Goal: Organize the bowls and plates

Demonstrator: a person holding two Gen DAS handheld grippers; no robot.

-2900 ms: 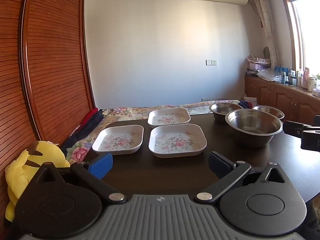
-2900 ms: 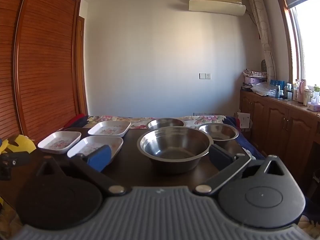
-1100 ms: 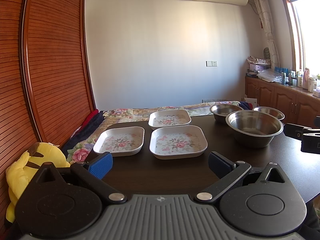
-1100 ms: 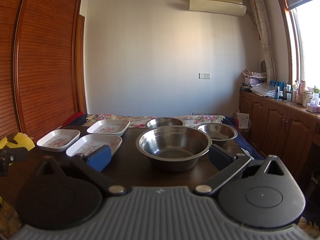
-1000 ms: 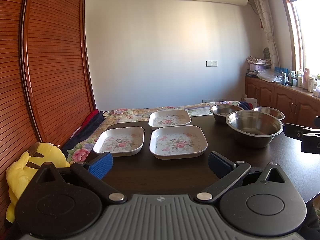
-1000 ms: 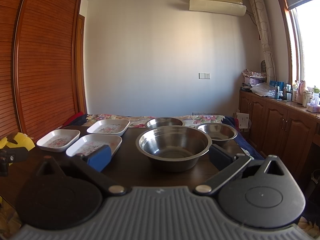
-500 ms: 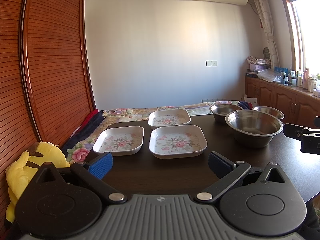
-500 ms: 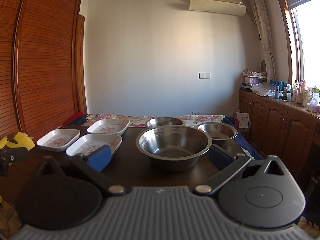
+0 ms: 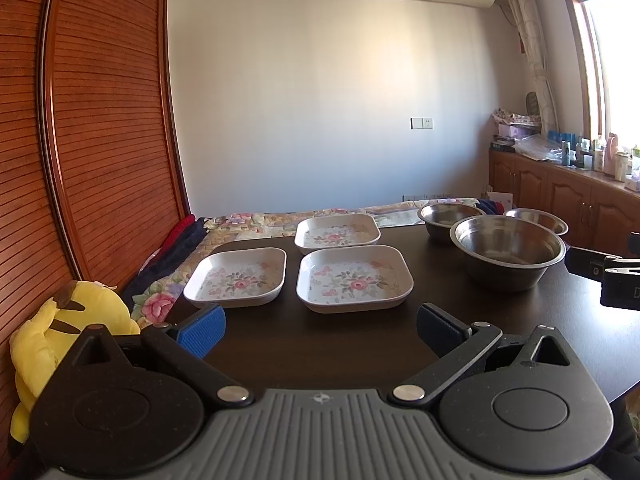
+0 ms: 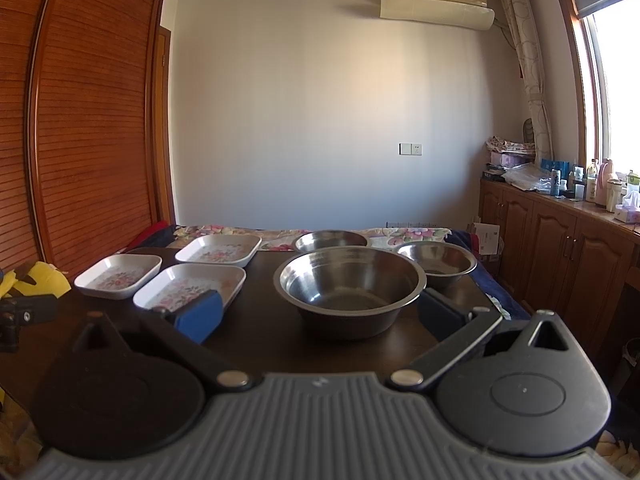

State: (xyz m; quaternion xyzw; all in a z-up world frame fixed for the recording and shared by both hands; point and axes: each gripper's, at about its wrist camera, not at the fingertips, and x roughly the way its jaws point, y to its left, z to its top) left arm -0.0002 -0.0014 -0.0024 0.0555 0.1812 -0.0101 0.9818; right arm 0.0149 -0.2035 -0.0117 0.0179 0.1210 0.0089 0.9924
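Three square white floral plates lie on the dark table (image 9: 320, 352): a near one (image 9: 354, 278), a left one (image 9: 239, 276) and a far one (image 9: 337, 233). To their right stand a large steel bowl (image 10: 349, 286) and two smaller steel bowls, one behind it (image 10: 330, 241) and one to its right (image 10: 438, 264). My left gripper (image 9: 319, 326) is open, hovering just short of the near plate. The right gripper (image 10: 320, 314) is open too, level with the large bowl's near side, nothing held.
A yellow plush toy (image 9: 60, 332) sits off the table's left edge beside a slatted wooden wardrobe (image 9: 92, 160). A floral bedspread (image 9: 256, 222) lies behind the table. Wooden cabinets (image 10: 560, 248) with bottles run along the right wall under the window.
Almost nothing has changed; both grippers stay open and hold nearly still, with only a slight drift of view.
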